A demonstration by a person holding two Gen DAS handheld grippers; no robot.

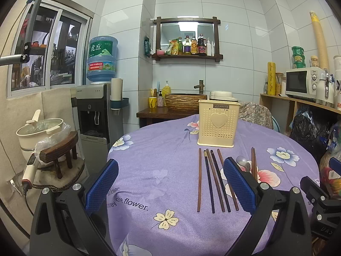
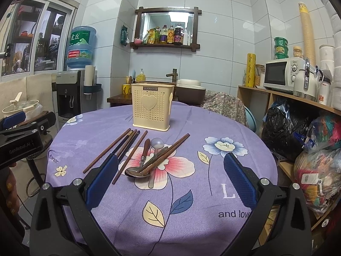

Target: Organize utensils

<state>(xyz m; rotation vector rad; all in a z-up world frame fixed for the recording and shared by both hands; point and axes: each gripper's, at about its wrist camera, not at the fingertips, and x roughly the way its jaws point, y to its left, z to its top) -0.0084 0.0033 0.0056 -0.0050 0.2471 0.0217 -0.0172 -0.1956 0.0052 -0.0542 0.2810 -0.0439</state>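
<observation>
Both tongs hang over the round table with the purple flowered cloth point(image 2: 191, 192), and neither holds a thing. The left gripper point(image 1: 170, 183) is spread wide, its blue pads point(image 1: 102, 185) far apart over bare cloth, with a row of five chopsticks point(image 1: 213, 179) lying side by side between them, nearer the right pad. The right gripper point(image 2: 170, 181) is just as wide, empty too. From its camera the utensils sit at about eleven o'clock, just ahead of its left pad point(image 2: 102, 181): the row of chopsticks point(image 2: 119, 149) fanned out flat, and beside them a small heap where a wooden-handled spoon point(image 2: 138, 166), a grey spoon point(image 2: 156, 147) and another pair of chopsticks point(image 2: 168, 152) cross over one another on the pink flower. The cream holder with the heart on its front point(image 2: 151, 112) stands upright at twelve o'clock, beyond the utensils and apart from them, toward the far edge of the table. In the left view the same holder point(image 1: 218, 123) stands at one o'clock, just past the chopstick tips. The left gripper's black body shows at nine o'clock in the right view, off the table edge.
</observation>
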